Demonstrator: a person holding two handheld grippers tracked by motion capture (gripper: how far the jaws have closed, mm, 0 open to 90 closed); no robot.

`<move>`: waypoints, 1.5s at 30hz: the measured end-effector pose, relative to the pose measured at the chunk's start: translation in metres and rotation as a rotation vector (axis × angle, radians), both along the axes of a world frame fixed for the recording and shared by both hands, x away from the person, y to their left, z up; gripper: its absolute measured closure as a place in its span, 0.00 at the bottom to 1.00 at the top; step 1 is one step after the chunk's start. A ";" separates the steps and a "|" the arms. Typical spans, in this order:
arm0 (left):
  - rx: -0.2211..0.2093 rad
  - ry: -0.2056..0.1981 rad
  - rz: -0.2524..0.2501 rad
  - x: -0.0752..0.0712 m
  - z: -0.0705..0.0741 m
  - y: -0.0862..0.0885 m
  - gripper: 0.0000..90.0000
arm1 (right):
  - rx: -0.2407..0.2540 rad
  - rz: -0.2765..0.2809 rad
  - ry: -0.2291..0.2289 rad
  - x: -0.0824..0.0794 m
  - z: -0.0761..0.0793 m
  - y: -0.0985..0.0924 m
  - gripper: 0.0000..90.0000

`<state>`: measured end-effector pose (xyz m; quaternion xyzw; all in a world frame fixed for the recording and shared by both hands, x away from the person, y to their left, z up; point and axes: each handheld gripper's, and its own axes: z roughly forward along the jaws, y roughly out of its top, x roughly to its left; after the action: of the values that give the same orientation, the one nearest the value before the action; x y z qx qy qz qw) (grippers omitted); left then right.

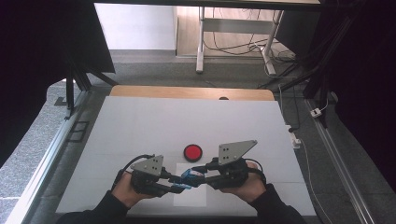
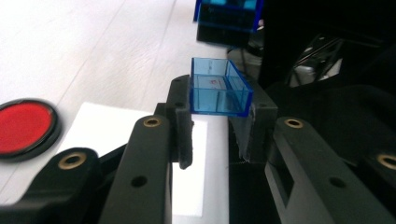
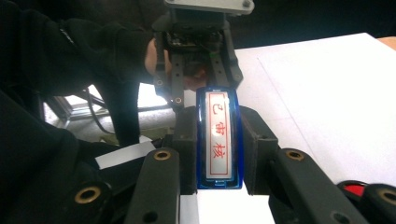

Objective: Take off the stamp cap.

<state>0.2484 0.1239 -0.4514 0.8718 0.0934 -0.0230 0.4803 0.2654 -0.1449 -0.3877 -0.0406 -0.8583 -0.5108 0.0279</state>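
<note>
Near the counter's front edge, above a white sheet (image 1: 190, 193), the left gripper (image 2: 217, 121) clamps the blue cap (image 2: 218, 93) and the right gripper (image 3: 218, 154) clamps the blue stamp (image 3: 218, 140), so the halves are apart and probably await stamping or recapping.

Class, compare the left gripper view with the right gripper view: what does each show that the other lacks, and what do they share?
Left gripper view alone: an open, hollow blue cap clamped in the left tool, and the whole red button. Right gripper view alone: the blue stamp in the right tool, its face bearing red characters in a red frame. Both share the white table and the white paper sheet.
</note>
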 end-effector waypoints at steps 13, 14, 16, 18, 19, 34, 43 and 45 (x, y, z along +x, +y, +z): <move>-0.001 0.071 0.132 -0.001 0.007 0.023 0.77 | -0.008 -0.056 -0.015 0.002 -0.001 -0.003 0.79; -0.014 0.082 0.159 -0.002 0.008 0.027 0.77 | -0.013 -0.061 -0.017 0.002 -0.001 -0.003 0.79; -0.017 0.090 0.170 -0.003 0.008 0.030 0.77 | -0.014 -0.064 -0.016 0.002 -0.001 -0.003 0.79; -0.004 0.090 0.191 -0.005 0.008 0.032 0.77 | -0.014 -0.070 -0.018 0.001 -0.001 -0.003 0.79; 0.003 0.086 0.198 -0.006 0.008 0.034 0.77 | -0.014 -0.070 -0.018 0.001 -0.001 -0.003 0.79; 0.033 0.006 0.384 -0.039 0.005 0.068 0.76 | -0.031 -0.116 -0.029 0.002 -0.003 -0.002 0.79; 0.014 0.026 0.481 -0.054 -0.002 0.090 0.76 | -0.046 -0.141 -0.039 0.002 -0.006 -0.001 0.79; 0.006 0.035 0.503 -0.056 -0.004 0.094 0.76 | -0.050 -0.149 -0.040 0.002 -0.006 0.000 0.79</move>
<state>0.1924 0.2184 -0.4557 0.8221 0.3157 0.0823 0.4665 0.2678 -0.1453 -0.3936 -0.0952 -0.8658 -0.4905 -0.0283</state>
